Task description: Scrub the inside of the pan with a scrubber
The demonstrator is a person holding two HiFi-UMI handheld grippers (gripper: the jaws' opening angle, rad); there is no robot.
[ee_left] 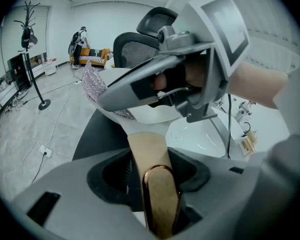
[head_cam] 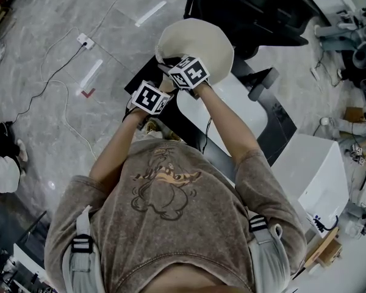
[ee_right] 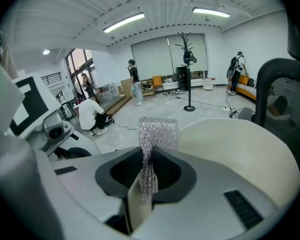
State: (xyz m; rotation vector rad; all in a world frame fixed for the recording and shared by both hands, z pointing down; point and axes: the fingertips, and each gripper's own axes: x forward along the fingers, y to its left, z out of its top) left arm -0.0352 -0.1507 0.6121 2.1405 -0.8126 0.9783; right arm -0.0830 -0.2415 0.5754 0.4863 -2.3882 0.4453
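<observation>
From the head view, the person's forearms and the two marker cubes hide both sets of jaws. The left gripper [ee_left: 152,171] is clamped on the pan's handle [ee_left: 149,146], the handle's brassy end nearest its camera. The right gripper [ee_right: 147,169] is clenched on a silvery mesh scrubber [ee_right: 158,131]. In the left gripper view this gripper crosses in front of the pan [head_cam: 198,38] and hides most of it. The scrubber's free end stands at the cream pan's rim; contact cannot be told. The pan hangs above a white table [head_cam: 232,102]. Beyond are a black office chair [head_cam: 262,5], a power strip [head_cam: 85,40] on the grey floor, and a coat stand [ee_right: 186,59].
</observation>
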